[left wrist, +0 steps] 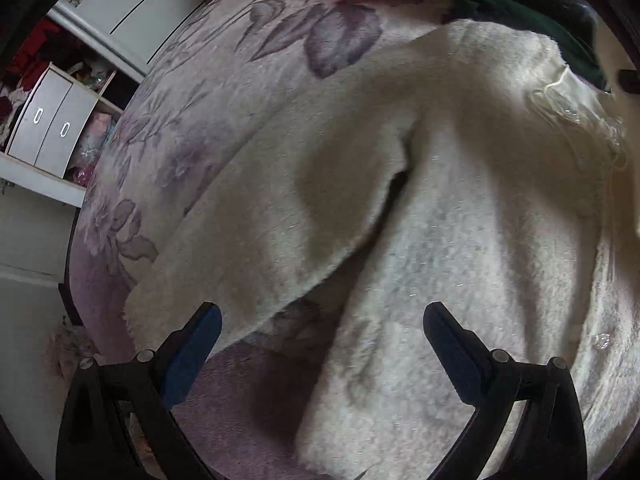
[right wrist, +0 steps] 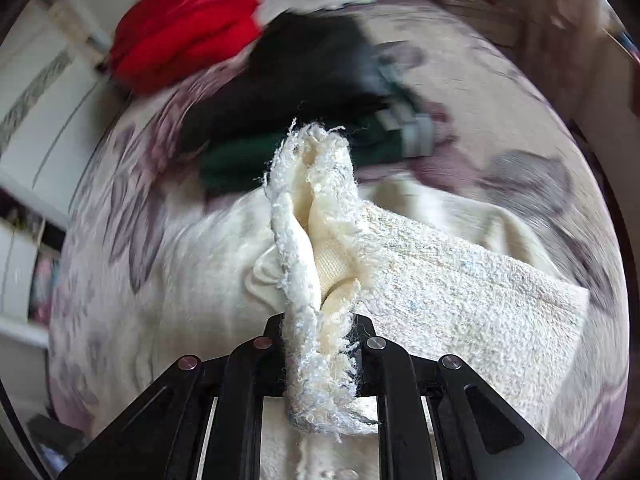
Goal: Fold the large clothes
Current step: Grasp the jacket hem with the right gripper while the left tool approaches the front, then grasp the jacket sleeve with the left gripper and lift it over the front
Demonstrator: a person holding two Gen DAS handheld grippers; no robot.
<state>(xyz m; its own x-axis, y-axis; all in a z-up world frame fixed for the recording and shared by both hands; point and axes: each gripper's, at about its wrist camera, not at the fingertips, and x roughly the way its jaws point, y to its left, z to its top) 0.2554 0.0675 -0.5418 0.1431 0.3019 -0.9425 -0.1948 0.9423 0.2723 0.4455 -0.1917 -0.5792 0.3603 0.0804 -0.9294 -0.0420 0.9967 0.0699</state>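
A large cream fleecy garment (left wrist: 440,208) lies spread on a floral bedspread (left wrist: 224,92), one part folded over another with a dark gap between them. My left gripper (left wrist: 322,320) is open and empty, hovering just above the garment's near edge. In the right wrist view my right gripper (right wrist: 320,320) is shut on a bunched, frayed edge of the same cream garment (right wrist: 316,216), which stands up between the jaws. The rest of the garment (right wrist: 460,280) trails to the right over the bed.
A pile of black and dark green clothes (right wrist: 304,92) and a red garment (right wrist: 184,28) lie at the far side of the bed. The dark green pile also shows in the left wrist view (left wrist: 540,8). A white wardrobe with grey drawers (left wrist: 48,124) stands left of the bed.
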